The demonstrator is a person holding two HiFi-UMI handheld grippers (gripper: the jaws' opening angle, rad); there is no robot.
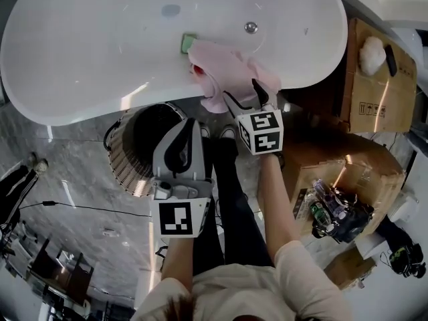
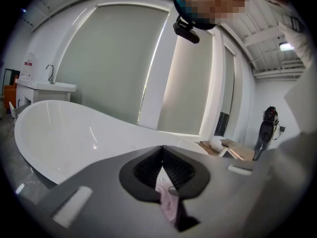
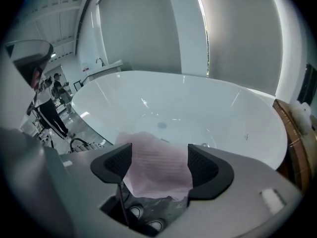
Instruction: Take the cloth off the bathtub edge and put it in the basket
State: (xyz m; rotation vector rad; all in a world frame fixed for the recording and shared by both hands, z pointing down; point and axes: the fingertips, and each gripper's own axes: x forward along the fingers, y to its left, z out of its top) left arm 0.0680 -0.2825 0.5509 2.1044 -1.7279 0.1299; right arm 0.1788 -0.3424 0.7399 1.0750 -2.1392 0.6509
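The pink cloth (image 1: 227, 72) lies draped over the near edge of the white bathtub (image 1: 100, 79), one fold hanging down the outside wall. A small green object (image 1: 188, 43) sits on the tub just beside the cloth's upper left corner.

The right tongs (image 1: 244, 97) point down at the cloth with the jaws spread wide. In the right gripper view the cloth (image 3: 156, 170) shows between the two dark pads (image 3: 119, 162), and neither pad presses on it.

The left tongs (image 1: 186, 129) hang above the dark wire basket (image 1: 134, 146), which stands on the floor against the tub. Their jaws are closed tip to tip on nothing (image 2: 162, 150). A strip of the cloth (image 2: 168, 202) shows beyond them, through the gap below the tips.

Cardboard boxes (image 1: 374, 79) stand to the right of the tub.
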